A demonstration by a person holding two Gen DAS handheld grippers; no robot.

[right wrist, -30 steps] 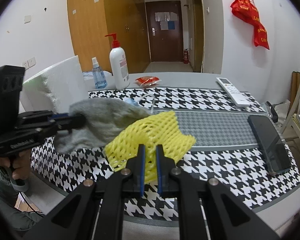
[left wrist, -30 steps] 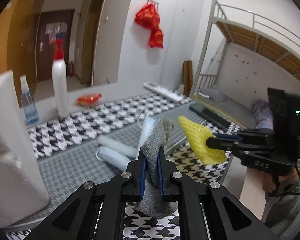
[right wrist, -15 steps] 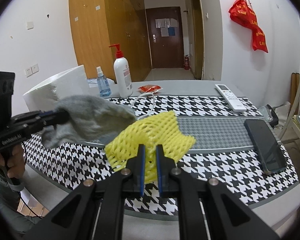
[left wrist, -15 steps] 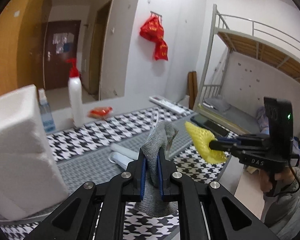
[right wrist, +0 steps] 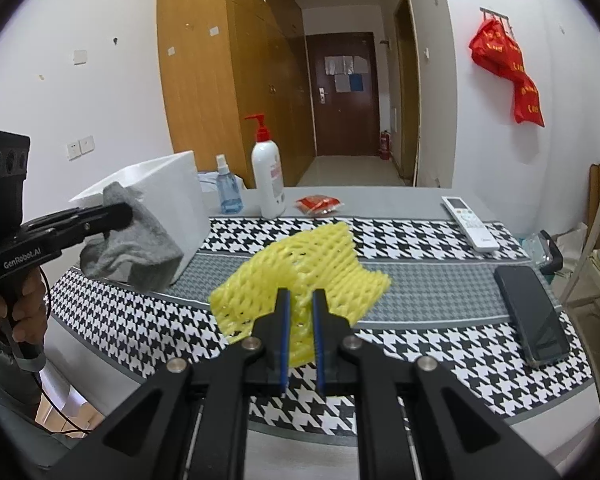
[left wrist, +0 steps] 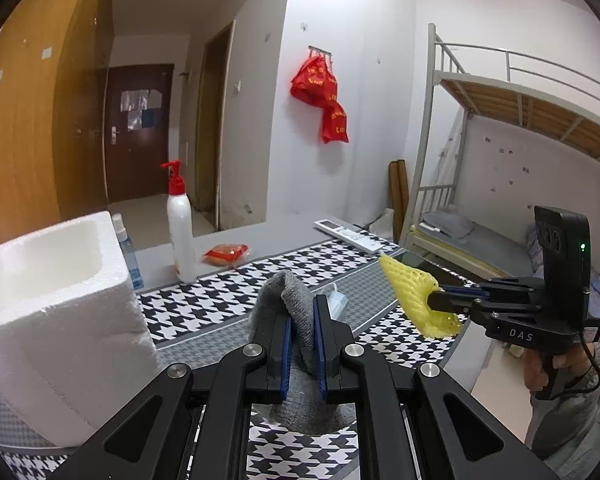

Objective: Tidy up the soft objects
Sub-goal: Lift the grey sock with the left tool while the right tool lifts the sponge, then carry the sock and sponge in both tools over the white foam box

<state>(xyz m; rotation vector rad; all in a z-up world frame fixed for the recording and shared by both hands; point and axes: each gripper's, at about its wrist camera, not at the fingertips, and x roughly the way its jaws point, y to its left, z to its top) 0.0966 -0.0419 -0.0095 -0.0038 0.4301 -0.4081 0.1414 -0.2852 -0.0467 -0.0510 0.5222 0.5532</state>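
The left tool [left wrist: 300,316] has its two fingers pressed on a grey sock [left wrist: 296,300], which is folded over the tips and hangs down between and below them. In the right wrist view the same sock [right wrist: 134,246] is seen from the side: it is in the air above the near left part of the bench, just in front of the white foam box [right wrist: 168,196], and it does not touch the cloth below. The left hand [right wrist: 18,304] holds the handle of this tool under the bench edge.

The right tool [right wrist: 299,304] pinches a yellow foam net [right wrist: 304,268], and the net spreads out like a fan above the fingers. In the left wrist view the net [left wrist: 416,296] is held above the right edge of the bench [left wrist: 260,236], well apart from the sock. The right hand [left wrist: 548,368] is around the grip.

The bench carries a black and white patterned cloth [right wrist: 400,232] with a grey band in the middle. The foam box [left wrist: 56,312] stands open at the left side. Behind it there are a small blue spray bottle [right wrist: 228,192] and a white pump bottle [right wrist: 267,180] with a red head, both upright and near each other. A small red packet [right wrist: 320,204] lies beside the pump bottle. A white remote control [right wrist: 470,222] lies at the far right, and a black phone [right wrist: 534,320] lies flat near the right edge. A red bag [right wrist: 508,68] hangs on the wall.
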